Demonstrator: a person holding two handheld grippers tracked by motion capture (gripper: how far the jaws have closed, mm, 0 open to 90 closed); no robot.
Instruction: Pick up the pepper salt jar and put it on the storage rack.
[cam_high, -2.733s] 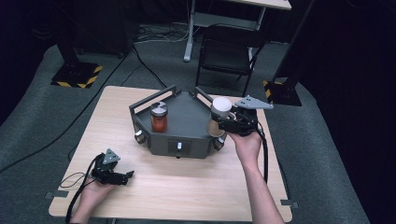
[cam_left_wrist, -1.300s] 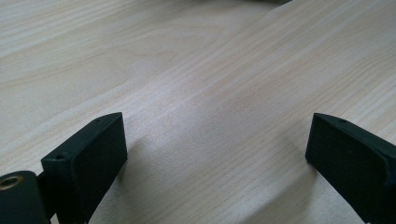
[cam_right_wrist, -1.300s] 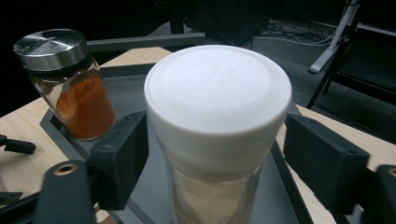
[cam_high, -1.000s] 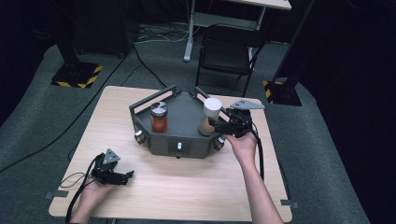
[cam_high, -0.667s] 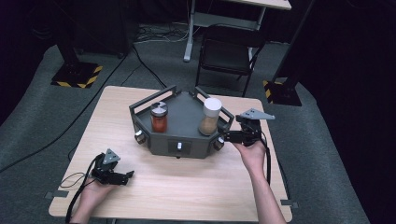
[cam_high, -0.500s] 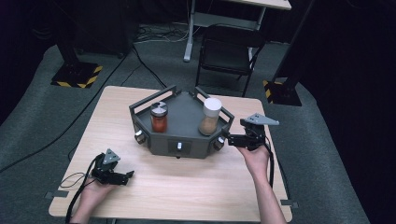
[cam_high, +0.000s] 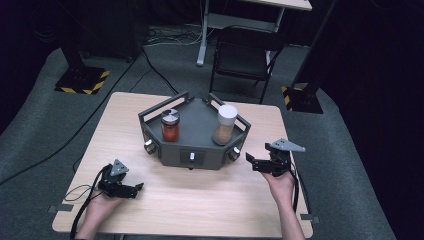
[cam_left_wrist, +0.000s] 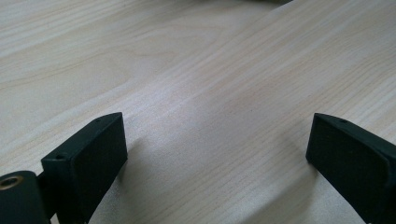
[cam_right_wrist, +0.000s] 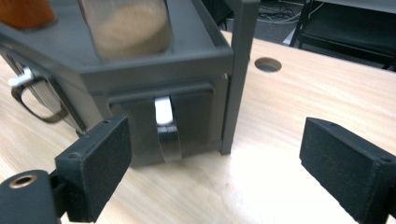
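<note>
A dark grey six-sided drawer unit (cam_high: 207, 156) stands mid-table. On its top are a red-filled jar (cam_high: 170, 126) with a dark lid and a tan-filled jar (cam_high: 225, 125) with a white lid. My right gripper (cam_high: 253, 163) hovers low at the unit's right front corner, pointing left at it. Its jaws have just been opening and stand open with nothing between them. In the right gripper view, the gripper (cam_right_wrist: 217, 149) faces a drawer front with a silver handle (cam_right_wrist: 166, 126), the tan jar (cam_right_wrist: 126, 25) above it. My left gripper (cam_high: 136, 189) rests open at the table's front left over bare wood (cam_left_wrist: 210, 84).
The wooden table (cam_high: 200, 205) has a round cable hole (cam_right_wrist: 267, 64) near the unit's right side. A ring-shaped handle (cam_right_wrist: 32, 95) hangs on the neighbouring drawer face. A black chair (cam_high: 242, 55) stands behind the table. Cables trail from both grippers.
My right gripper let go of the white-lidded jar on the unit, then drew back to the right and down beside the unit's front corner. The left gripper kept still.
</note>
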